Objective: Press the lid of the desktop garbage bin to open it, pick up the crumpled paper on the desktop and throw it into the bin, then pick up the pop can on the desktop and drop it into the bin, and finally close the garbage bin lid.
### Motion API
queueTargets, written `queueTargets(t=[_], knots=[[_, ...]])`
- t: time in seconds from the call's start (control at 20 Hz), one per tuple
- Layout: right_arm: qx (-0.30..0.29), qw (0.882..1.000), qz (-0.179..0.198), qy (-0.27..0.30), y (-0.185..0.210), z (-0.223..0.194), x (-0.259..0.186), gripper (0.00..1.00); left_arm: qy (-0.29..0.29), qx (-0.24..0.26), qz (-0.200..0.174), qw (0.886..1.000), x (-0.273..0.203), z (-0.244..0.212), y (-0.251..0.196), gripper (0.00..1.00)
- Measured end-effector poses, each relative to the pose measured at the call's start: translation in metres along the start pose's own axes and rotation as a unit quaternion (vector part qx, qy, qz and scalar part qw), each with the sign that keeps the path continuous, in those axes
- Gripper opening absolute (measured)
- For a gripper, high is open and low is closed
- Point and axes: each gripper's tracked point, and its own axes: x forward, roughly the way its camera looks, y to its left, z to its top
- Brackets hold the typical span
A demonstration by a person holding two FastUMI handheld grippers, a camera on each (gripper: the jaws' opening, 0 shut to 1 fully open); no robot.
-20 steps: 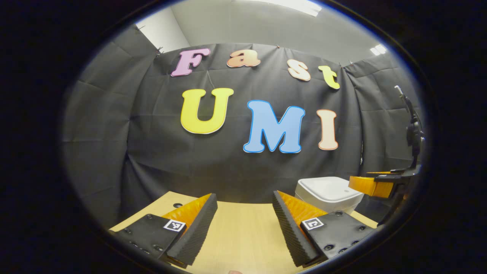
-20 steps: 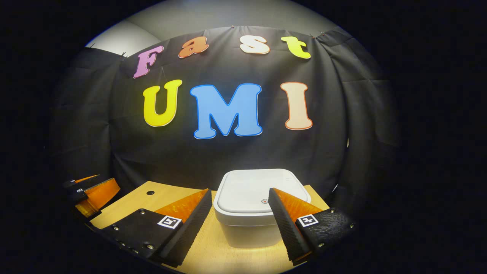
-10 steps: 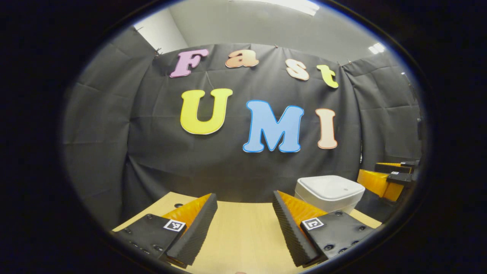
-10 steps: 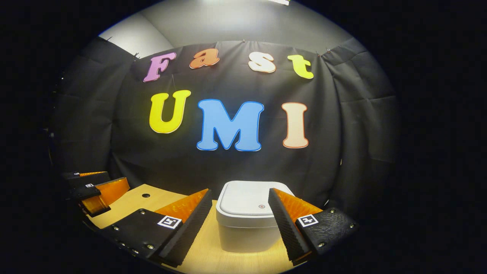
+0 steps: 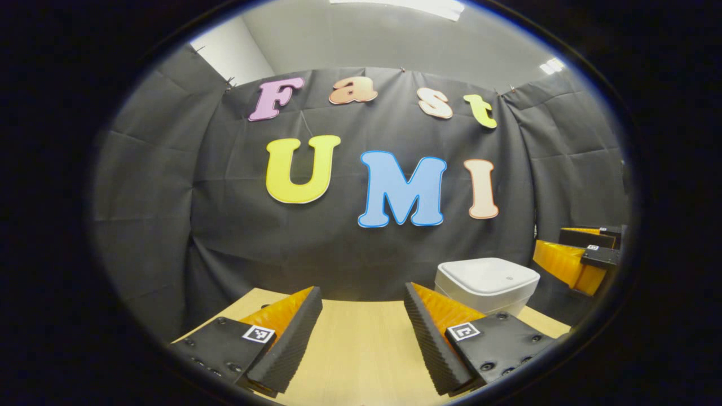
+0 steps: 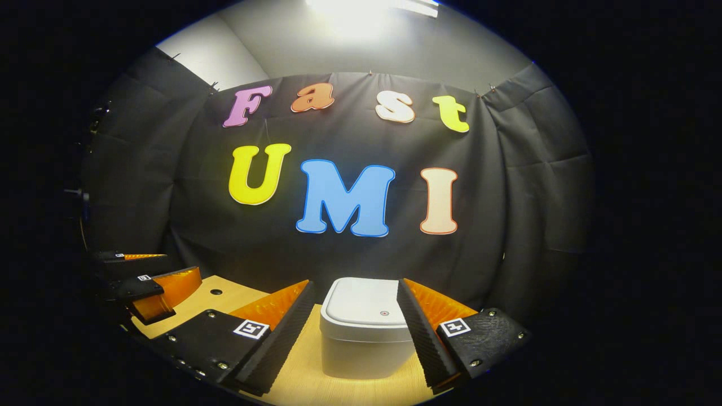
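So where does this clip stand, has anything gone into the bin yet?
Can't tell: the white bin sits on the desk with its lid shut. The right gripper is open in front of it and the left gripper is open over bare desk, both holding nothing. Whether the paper and can are already inside isn't visible.

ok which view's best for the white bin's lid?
Right gripper view: the white square plastic bin sits centred between that gripper's open fingers, closed lid and its small dot visible. Left gripper view shows the bin off to the right, smaller.
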Motion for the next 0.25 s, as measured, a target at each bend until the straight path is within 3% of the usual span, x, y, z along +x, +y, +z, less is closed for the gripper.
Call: queueTargets(t=[0.25], knots=[[-0.009,1.000,0.015,-0.003,-0.0059,-0.0046,-0.0079,0.94,-0.001,-0.009,0.022,1.000,-0.0103,-0.0056,-0.0044,0.95]])
